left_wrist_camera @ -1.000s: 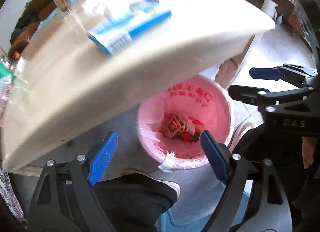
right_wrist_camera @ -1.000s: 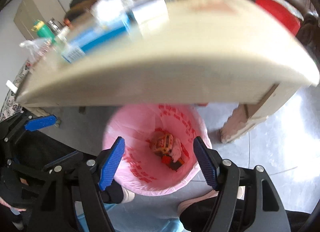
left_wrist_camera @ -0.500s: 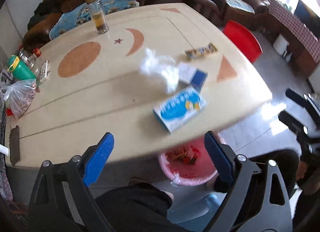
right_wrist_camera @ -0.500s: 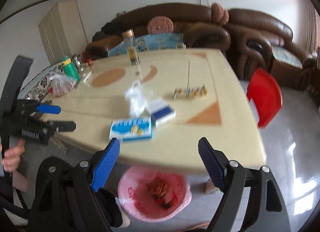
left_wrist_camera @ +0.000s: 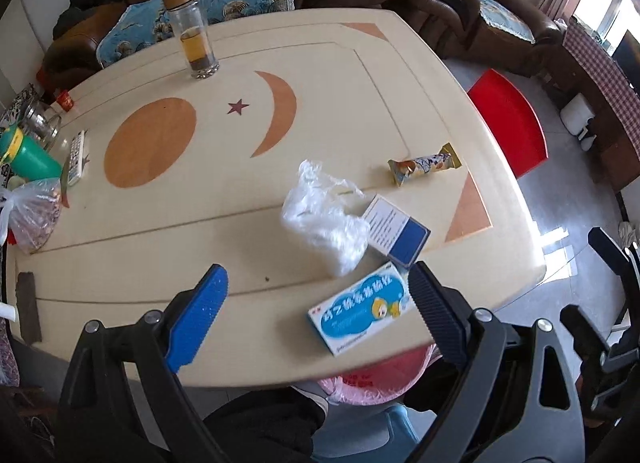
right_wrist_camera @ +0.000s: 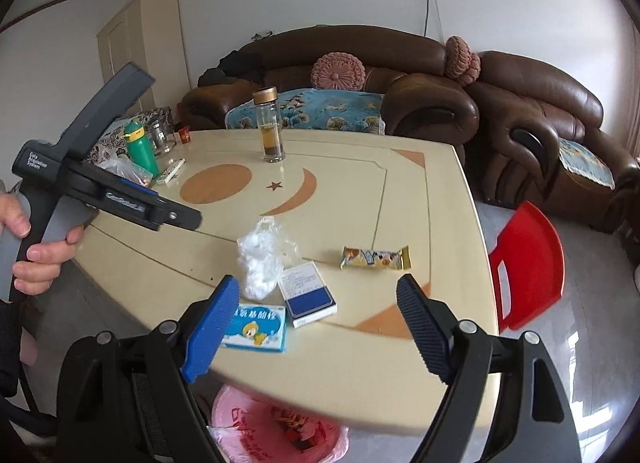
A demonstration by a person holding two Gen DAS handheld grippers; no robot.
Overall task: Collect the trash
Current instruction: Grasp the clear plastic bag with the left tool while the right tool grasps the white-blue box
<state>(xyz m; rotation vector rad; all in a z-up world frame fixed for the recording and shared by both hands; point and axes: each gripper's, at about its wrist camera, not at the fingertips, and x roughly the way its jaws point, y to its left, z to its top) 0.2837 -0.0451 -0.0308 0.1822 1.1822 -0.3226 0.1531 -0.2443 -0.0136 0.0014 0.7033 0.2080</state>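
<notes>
Both grippers hover over the near table [left_wrist_camera: 240,231] edge, jaws wide and holding nothing; left gripper [left_wrist_camera: 316,319] has the light-blue box [left_wrist_camera: 360,309] just inside its right jaw, crumpled bag [left_wrist_camera: 324,223] beyond; right gripper [right_wrist_camera: 320,323] has that box at its left jaw, dark-blue box [right_wrist_camera: 308,295] between the jaws, wrapper [right_wrist_camera: 376,258] farther off. Probably best to straddle one box squarely, close on its long sides, then carry it to the bin [right_wrist_camera: 276,431] below the edge. Right view alone shows bin contents; left view shows only its rim.
</notes>
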